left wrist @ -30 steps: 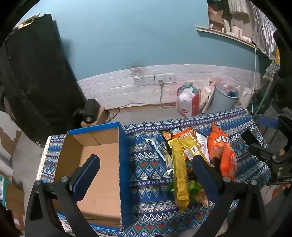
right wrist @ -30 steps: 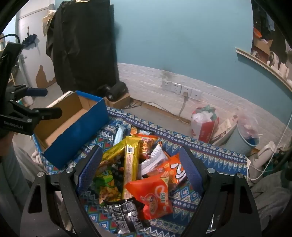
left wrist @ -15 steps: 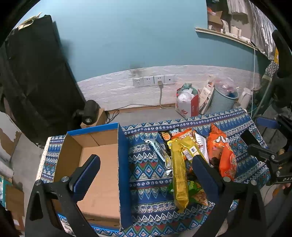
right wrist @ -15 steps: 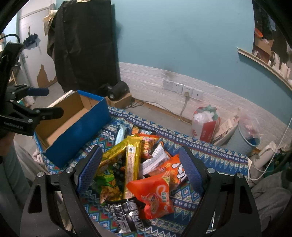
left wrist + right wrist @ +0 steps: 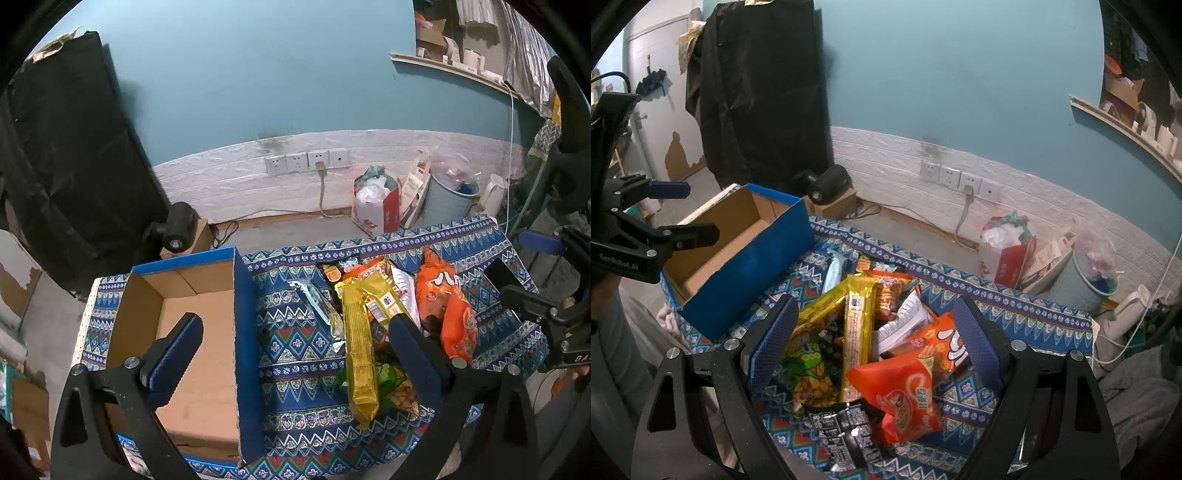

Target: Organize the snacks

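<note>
Right wrist: both grippers (image 5: 877,334) (image 5: 295,334) wide, empty — box (image 5: 199,332) left, snack pile (image 5: 871,339) beside.

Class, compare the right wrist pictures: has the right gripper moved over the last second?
Yes, slightly. The snack pile and blue box sit a little lower in view, so the right gripper tilted or rose slightly.

I see a table draped in a blue patterned cloth (image 5: 295,343); right of the open cardboard box (image 5: 199,332) lies a heap of snack packets (image 5: 871,347).
</note>
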Demonstrator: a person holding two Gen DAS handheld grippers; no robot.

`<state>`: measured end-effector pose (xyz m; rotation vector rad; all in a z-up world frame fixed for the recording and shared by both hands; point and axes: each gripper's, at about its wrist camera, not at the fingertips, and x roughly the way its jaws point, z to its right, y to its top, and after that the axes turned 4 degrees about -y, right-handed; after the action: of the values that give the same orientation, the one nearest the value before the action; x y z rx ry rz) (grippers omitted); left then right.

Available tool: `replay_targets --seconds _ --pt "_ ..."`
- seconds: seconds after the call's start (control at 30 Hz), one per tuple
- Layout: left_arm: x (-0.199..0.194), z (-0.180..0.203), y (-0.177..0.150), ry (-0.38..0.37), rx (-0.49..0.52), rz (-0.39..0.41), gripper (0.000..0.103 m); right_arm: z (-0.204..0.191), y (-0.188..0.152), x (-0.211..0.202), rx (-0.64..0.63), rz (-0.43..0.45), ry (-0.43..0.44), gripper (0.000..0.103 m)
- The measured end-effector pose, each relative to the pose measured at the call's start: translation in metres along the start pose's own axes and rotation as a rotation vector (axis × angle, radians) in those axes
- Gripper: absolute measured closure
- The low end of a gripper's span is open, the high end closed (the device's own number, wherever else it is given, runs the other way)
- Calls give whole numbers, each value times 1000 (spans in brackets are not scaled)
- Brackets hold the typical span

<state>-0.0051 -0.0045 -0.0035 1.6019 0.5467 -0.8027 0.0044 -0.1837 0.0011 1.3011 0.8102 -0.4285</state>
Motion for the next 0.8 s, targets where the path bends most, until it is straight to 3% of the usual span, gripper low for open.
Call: replay_targets --seconds 0.8 --pt "3 3 -2 -9 3 -10 1 3 -1 -2 2 -4 2 19"
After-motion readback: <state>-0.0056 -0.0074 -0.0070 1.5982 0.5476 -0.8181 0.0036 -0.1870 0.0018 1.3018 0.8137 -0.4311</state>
